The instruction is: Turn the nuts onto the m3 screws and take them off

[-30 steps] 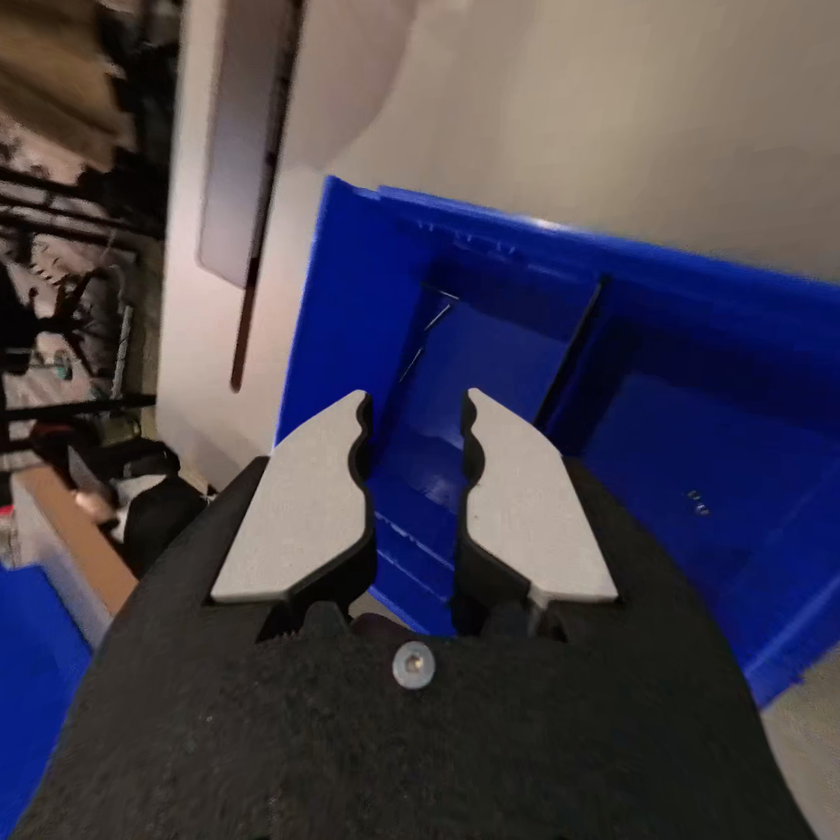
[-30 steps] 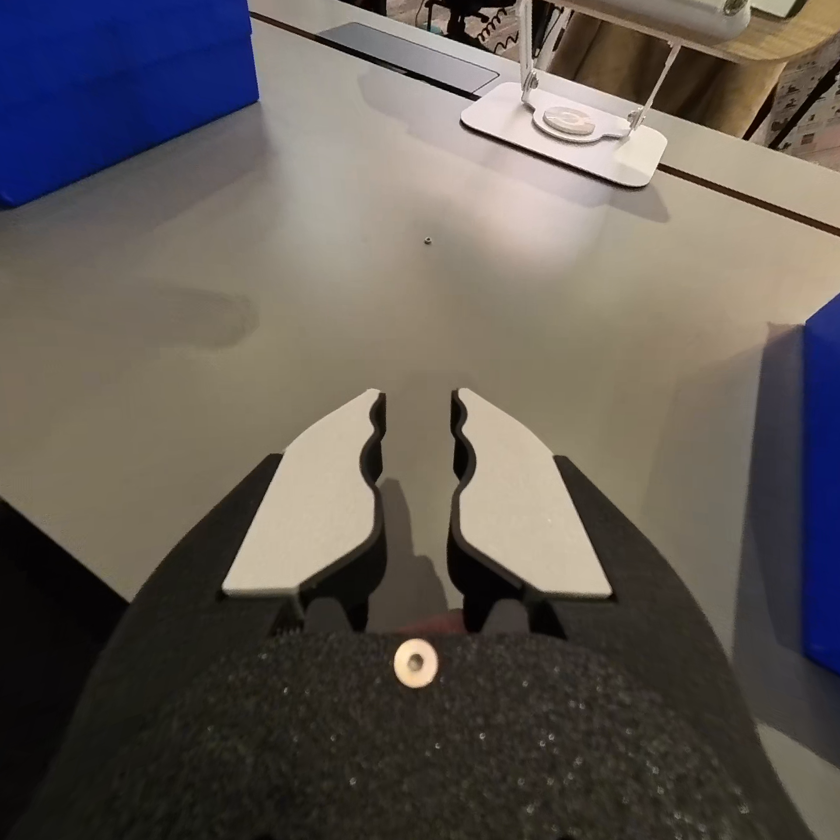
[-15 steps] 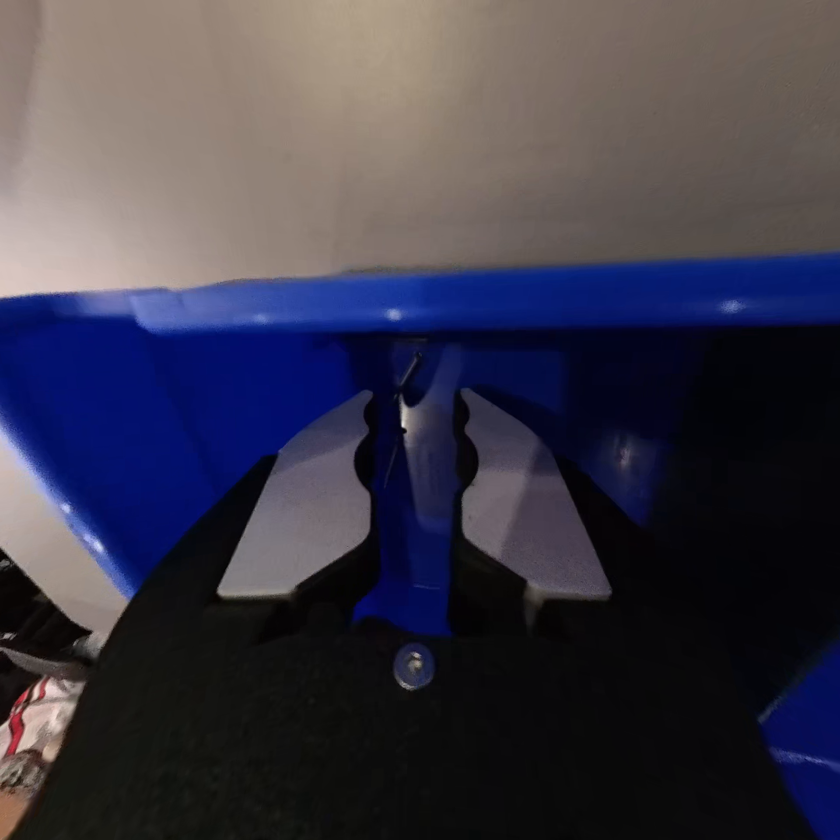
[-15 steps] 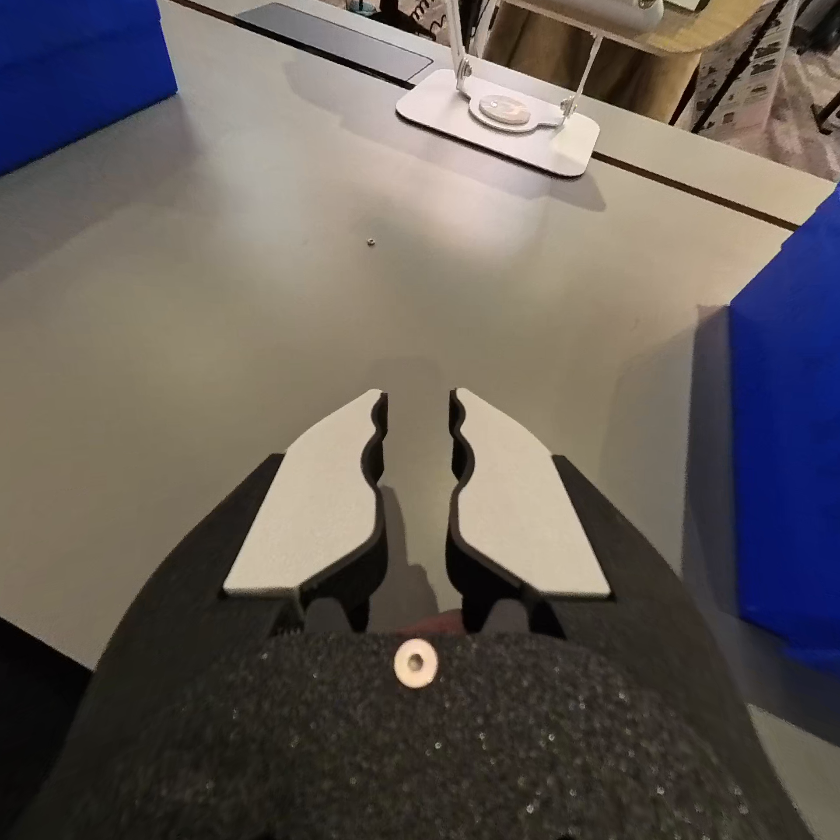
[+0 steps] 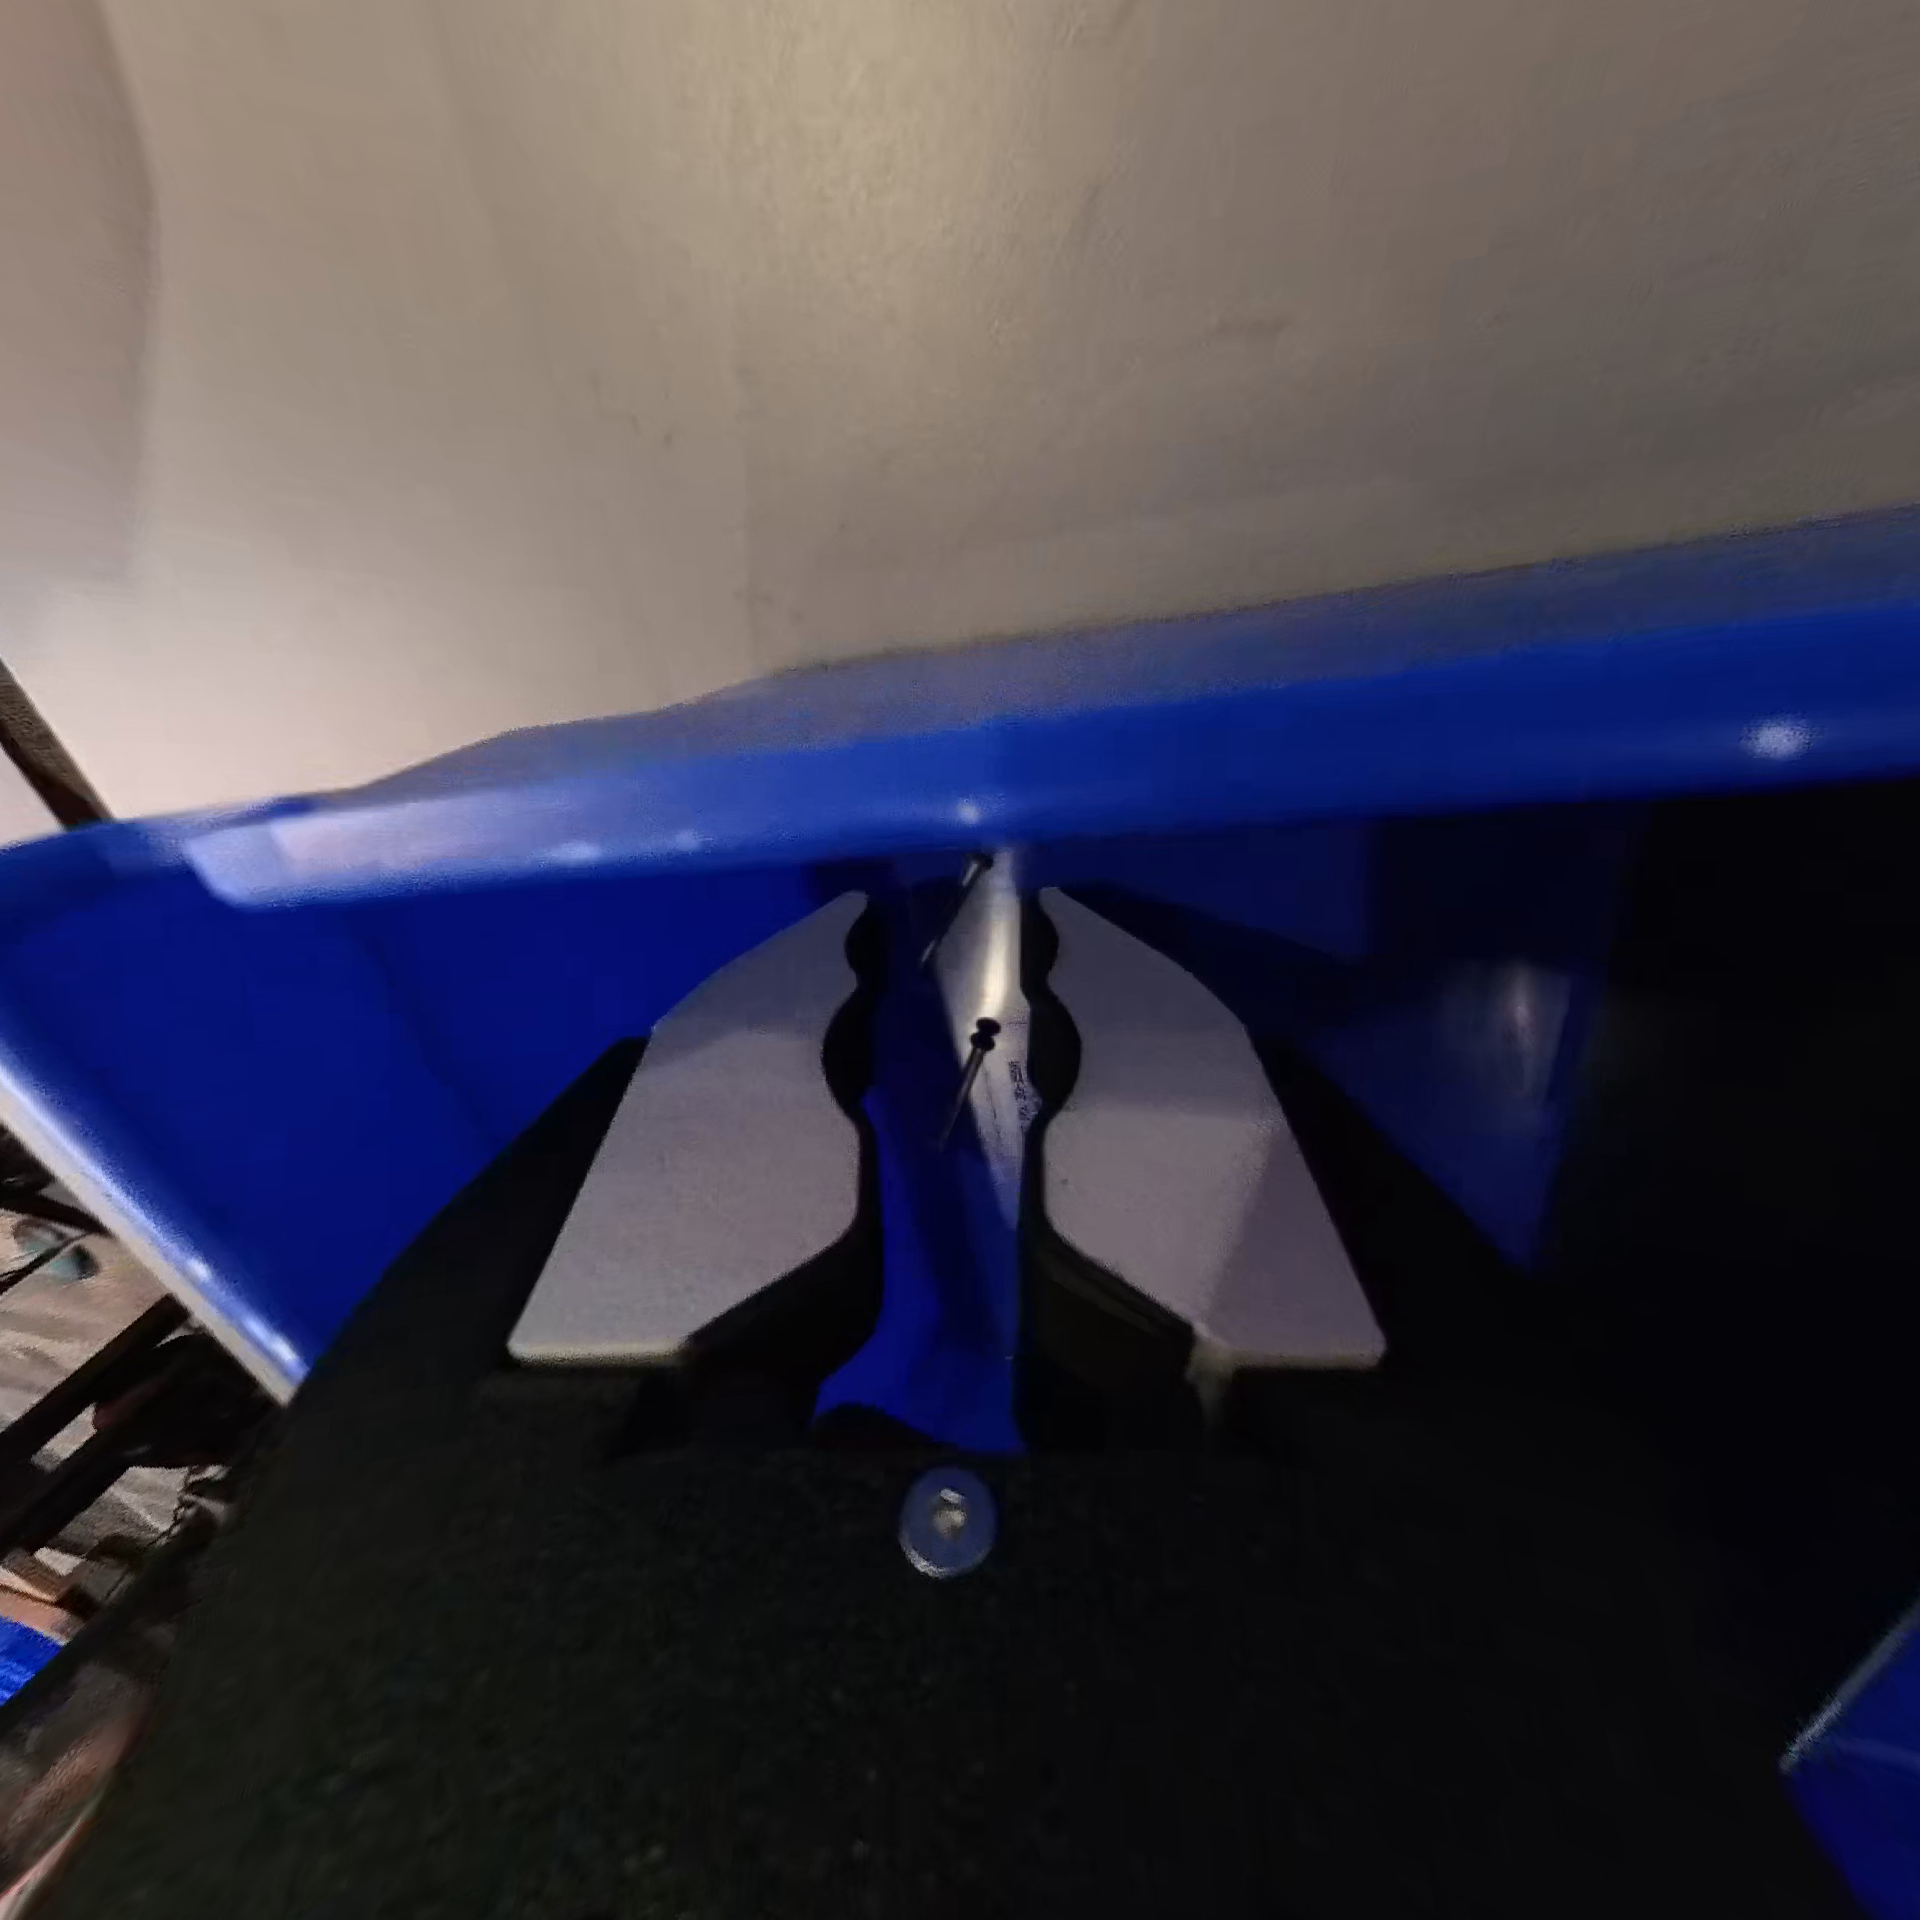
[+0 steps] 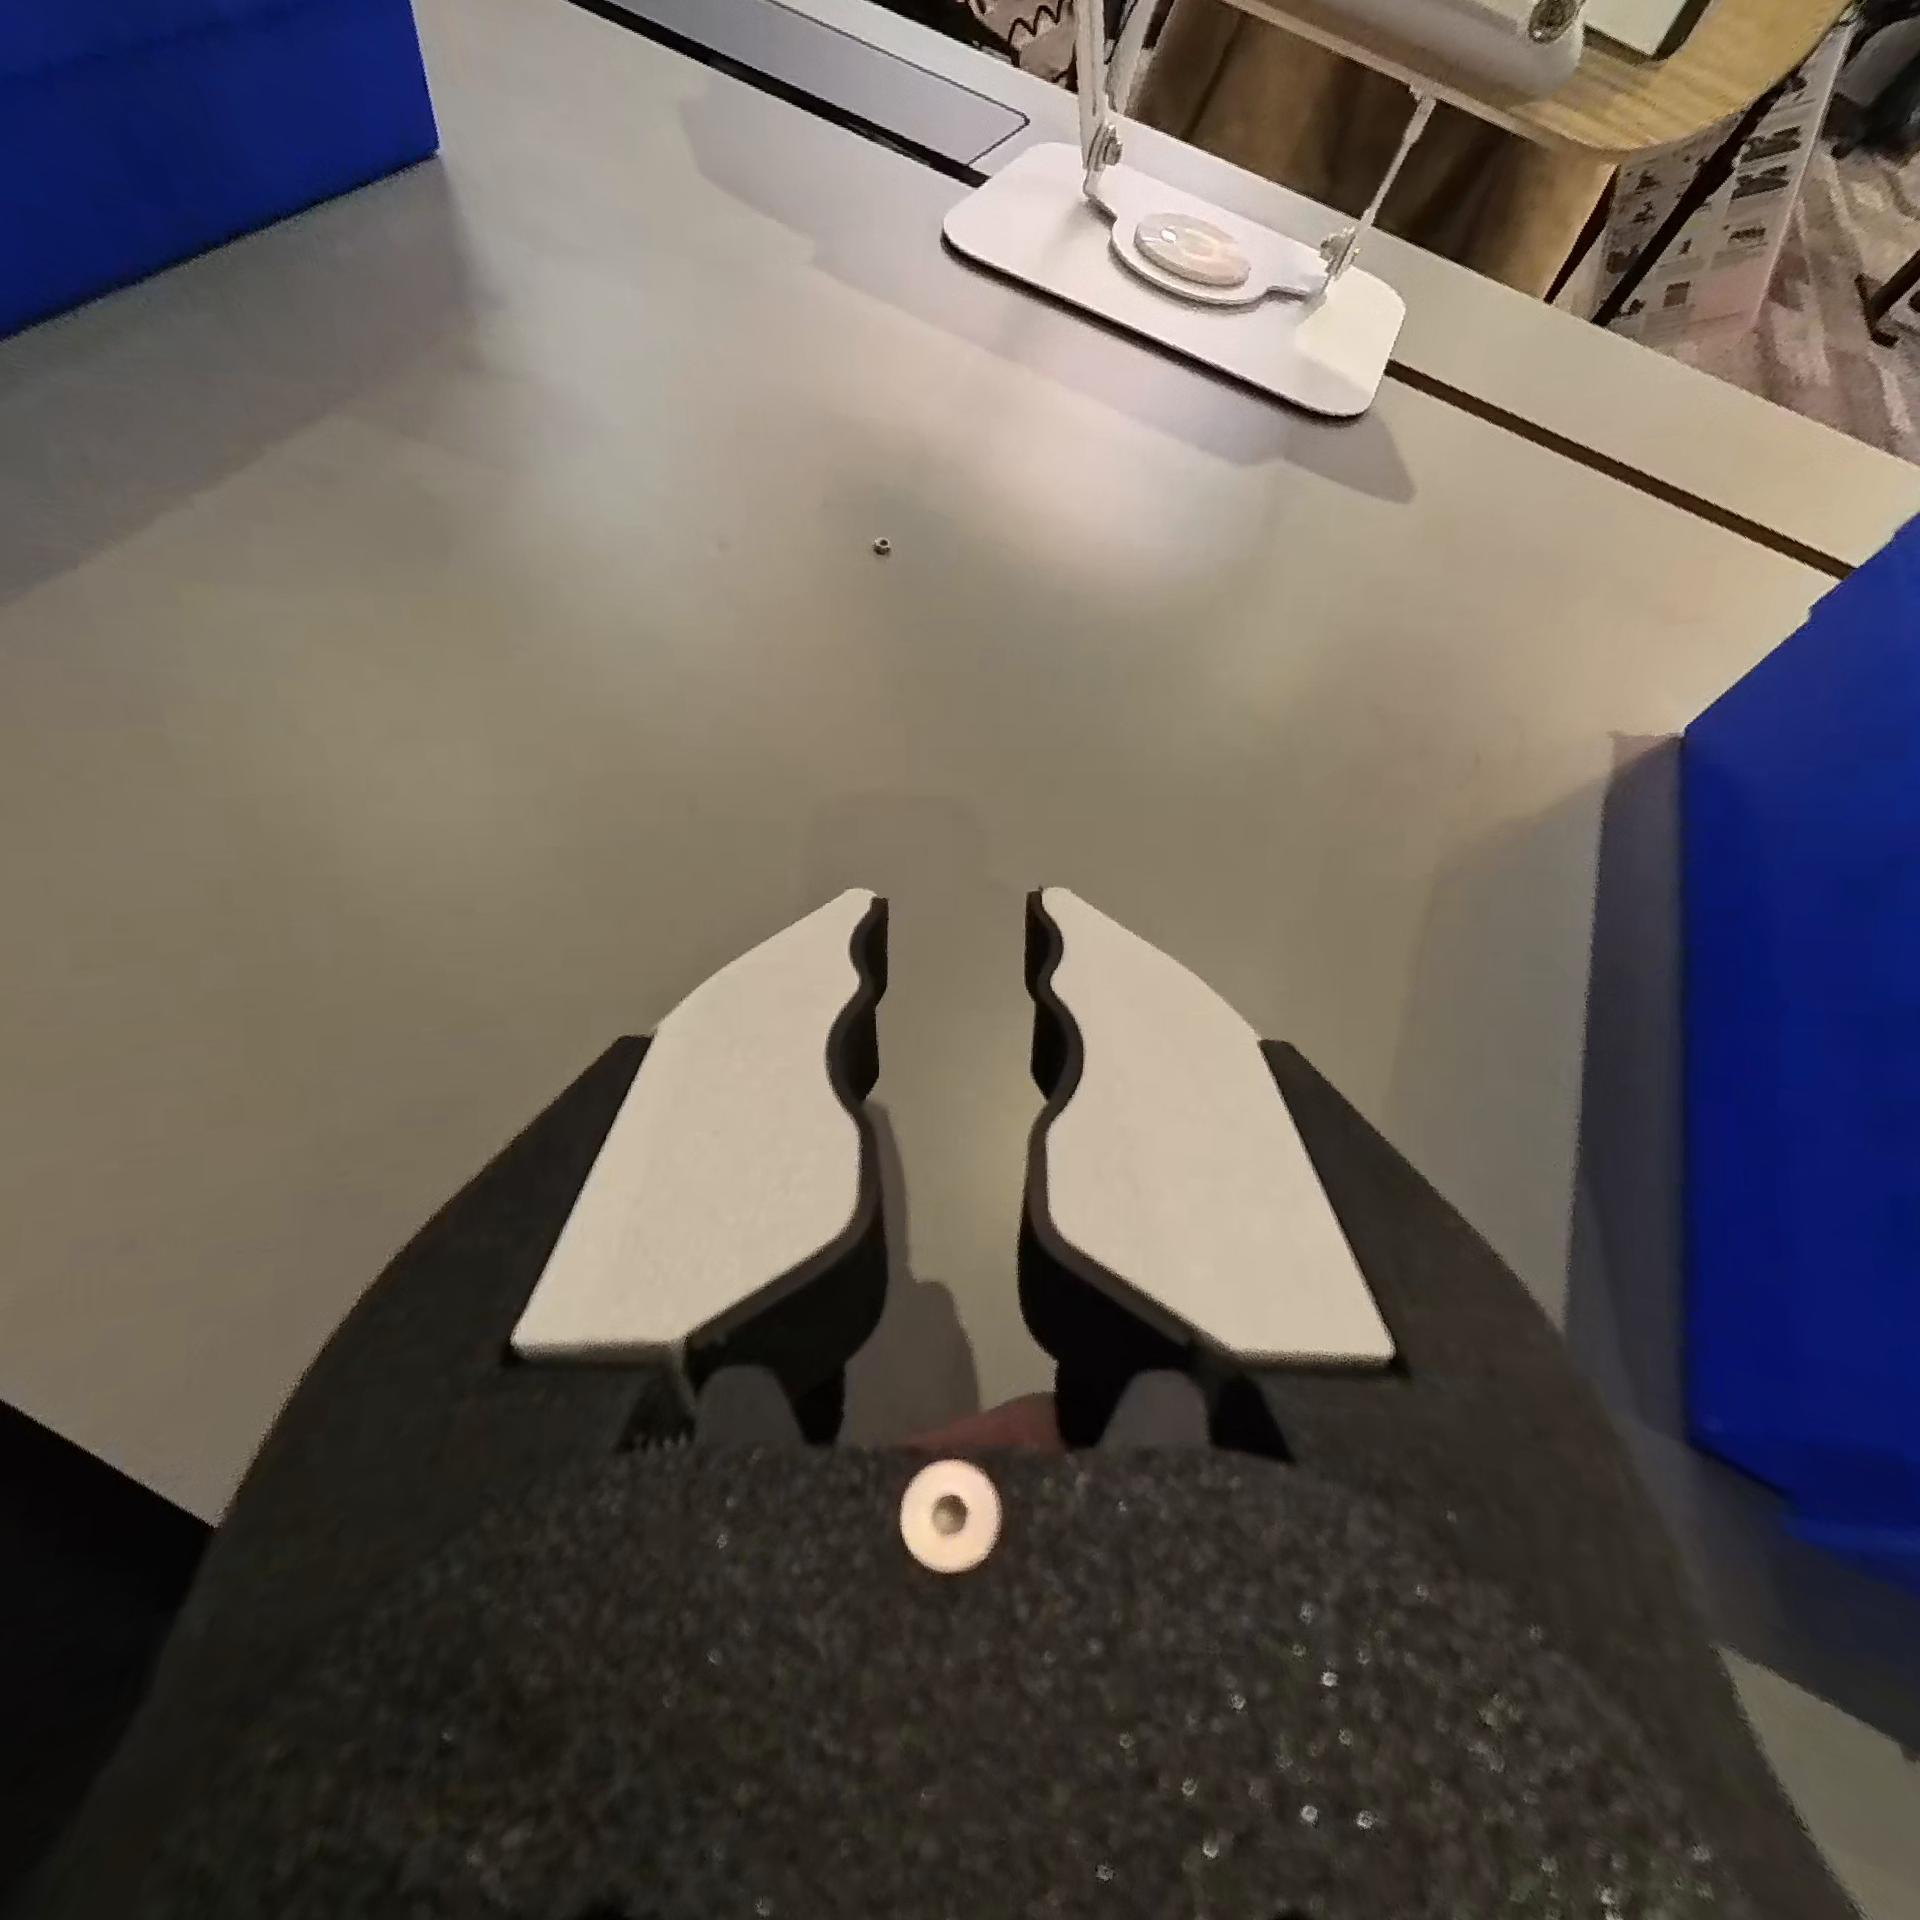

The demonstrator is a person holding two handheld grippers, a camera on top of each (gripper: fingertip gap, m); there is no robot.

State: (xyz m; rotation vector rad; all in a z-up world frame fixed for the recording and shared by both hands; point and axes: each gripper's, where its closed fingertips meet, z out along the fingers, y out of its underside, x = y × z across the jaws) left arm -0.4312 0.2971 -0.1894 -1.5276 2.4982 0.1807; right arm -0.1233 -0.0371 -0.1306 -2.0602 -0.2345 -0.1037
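My left gripper [image 5: 954, 904] is open and reaches down inside a blue bin [image 5: 1143, 727]. A thin black screw [image 5: 968, 1075] lies on the bin floor in the gap between my fingers, not touched; a second screw [image 5: 951, 914] lies near the fingertips by the bin's far wall. My right gripper [image 6: 956, 909] is open and empty, low over the grey table [image 6: 416, 727]. A small silver nut [image 6: 883, 543] lies alone on the table, well ahead of the right fingertips.
A blue bin [image 6: 1808, 1039] stands at the right of the right gripper, another blue bin [image 6: 187, 135] at the far left. A white stand base [image 6: 1174, 270] sits at the back of the table, beside a dark seam [image 6: 1610, 457].
My left gripper swung over the blue bin and dropped inside it, the screw now between its fingers. My right gripper has drifted a little; the nut stays put.
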